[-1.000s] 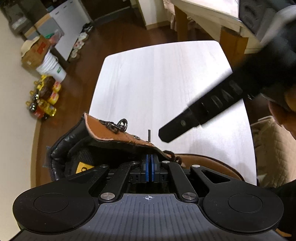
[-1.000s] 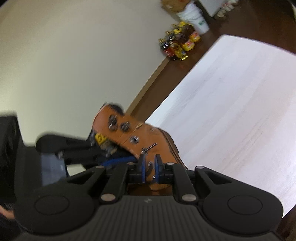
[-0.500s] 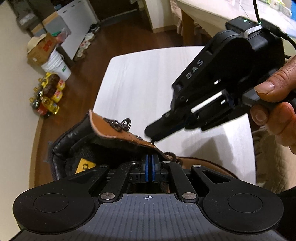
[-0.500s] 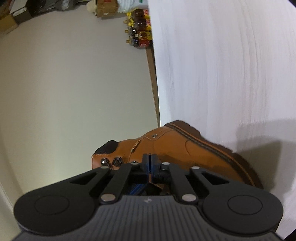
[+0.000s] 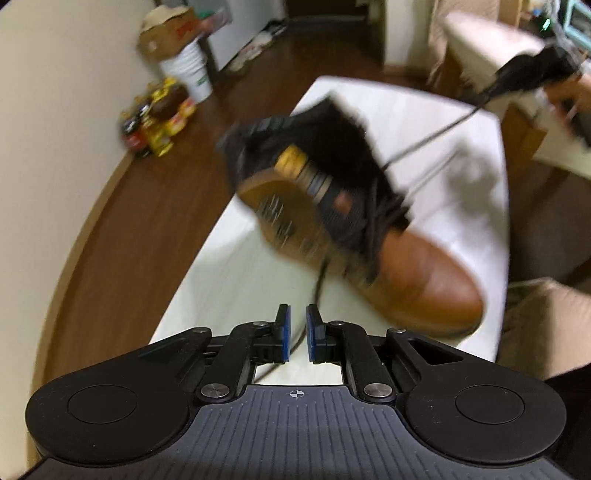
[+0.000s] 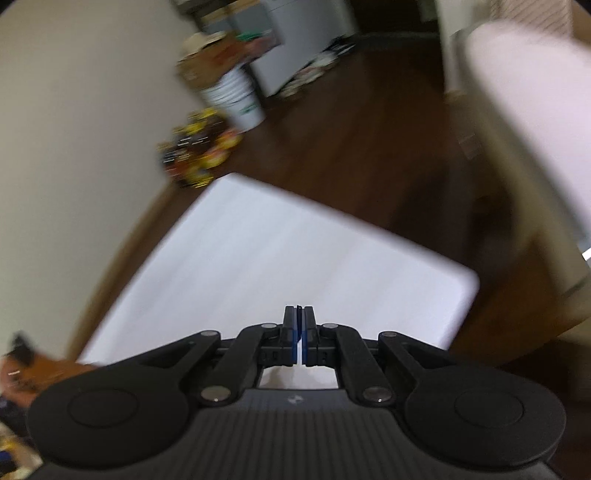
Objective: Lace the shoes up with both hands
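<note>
Left tool (image 5: pixel 297 328) opening, lace (image 5: pixel 319 280) between pads; boot (image 5: pixel 369 229) just beyond.

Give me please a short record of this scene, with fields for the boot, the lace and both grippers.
boot: brown boot on the white table, blurred
lace: dark lace stretched from the boot up to the right gripper; another strand runs between the left pads
left gripper: jaws opening, pads clear of the strand
right gripper: shut on the lace

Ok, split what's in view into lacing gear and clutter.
Job: boot; lace, held taut by the shut right gripper; left gripper, jaws opening, lace between them.
Clutter: bottles; bucket; cardboard box.
</note>
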Tool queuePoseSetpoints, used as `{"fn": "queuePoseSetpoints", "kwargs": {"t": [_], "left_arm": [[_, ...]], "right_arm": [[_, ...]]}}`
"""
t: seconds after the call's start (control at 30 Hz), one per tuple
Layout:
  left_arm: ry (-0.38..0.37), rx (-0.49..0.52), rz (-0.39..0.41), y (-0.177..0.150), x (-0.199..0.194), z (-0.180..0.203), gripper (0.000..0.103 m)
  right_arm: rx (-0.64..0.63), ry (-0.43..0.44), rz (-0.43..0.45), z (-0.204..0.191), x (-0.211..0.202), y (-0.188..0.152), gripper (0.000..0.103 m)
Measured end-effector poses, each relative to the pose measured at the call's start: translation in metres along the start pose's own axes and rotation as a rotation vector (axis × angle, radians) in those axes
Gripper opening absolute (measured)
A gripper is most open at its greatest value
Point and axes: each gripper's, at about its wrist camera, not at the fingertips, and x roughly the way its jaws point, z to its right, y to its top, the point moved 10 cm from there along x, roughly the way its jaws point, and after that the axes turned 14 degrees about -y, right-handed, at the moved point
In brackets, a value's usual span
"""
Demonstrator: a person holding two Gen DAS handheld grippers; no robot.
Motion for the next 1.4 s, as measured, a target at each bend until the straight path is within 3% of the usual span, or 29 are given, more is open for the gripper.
{"fn": "queuePoseSetpoints", "kwargs": {"t": [0.1,0.17,0.27,0.43,0.53,0.7,0.73,0.8,0.87,0.93,1.07,1.2,1.23,1.4], "left_arm": [[0.021,0.022,-0.013,-0.008,0.007,0.004,0.010],[0.029,0.040,-0.004,-0.007,0.012,0.009,0.011],[0.023,0.058,0.020,0.003,0.019,0.014,0.014],[0.015,0.127,0.030,0.014,0.033,0.019,0.014],[0.015,0.159,0.026,0.017,0.039,0.022,0.015],[0.022,0.183,0.027,0.019,0.047,0.021,0.015],[0.023,0.183,0.029,0.019,0.048,0.020,0.015],[0.019,0.179,0.027,0.019,0.051,0.019,0.016],[0.013,0.171,0.022,0.018,0.053,0.018,0.012],[0.004,0.171,0.019,0.017,0.054,0.019,0.008],[-0.003,0.169,0.014,0.016,0.055,0.018,0.004],[0.014,0.145,0.035,0.017,0.053,0.012,0.003],[0.020,0.136,0.040,0.017,0.053,0.010,0.002],[-0.034,0.064,0.011,-0.009,0.056,0.014,0.002]], "right_arm": [[-0.094,-0.126,0.068,0.018,-0.002,0.008,0.003],[-0.109,-0.159,0.065,0.031,0.000,0.010,0.003],[-0.110,-0.141,0.037,0.027,0.007,0.002,0.003],[-0.222,-0.081,0.015,-0.006,0.014,-0.009,0.004],[-0.319,-0.068,0.035,-0.038,0.005,-0.018,0.016],[-0.434,0.150,0.008,-0.095,-0.015,-0.035,0.019],[-0.516,0.264,0.007,-0.126,-0.030,-0.050,0.019],[-0.642,0.388,0.033,-0.167,-0.051,-0.072,0.019],[-0.765,0.496,0.065,-0.204,-0.070,-0.092,0.020],[-0.843,0.549,0.096,-0.223,-0.082,-0.106,0.020],[-1.035,0.563,0.227,-0.268,-0.083,-0.129,0.020],[-1.139,0.566,0.250,-0.283,-0.077,-0.142,0.019],[-1.155,0.567,0.250,-0.285,-0.075,-0.143,0.002],[-1.048,0.486,0.182,-0.264,-0.049,-0.124,0.002]]}}
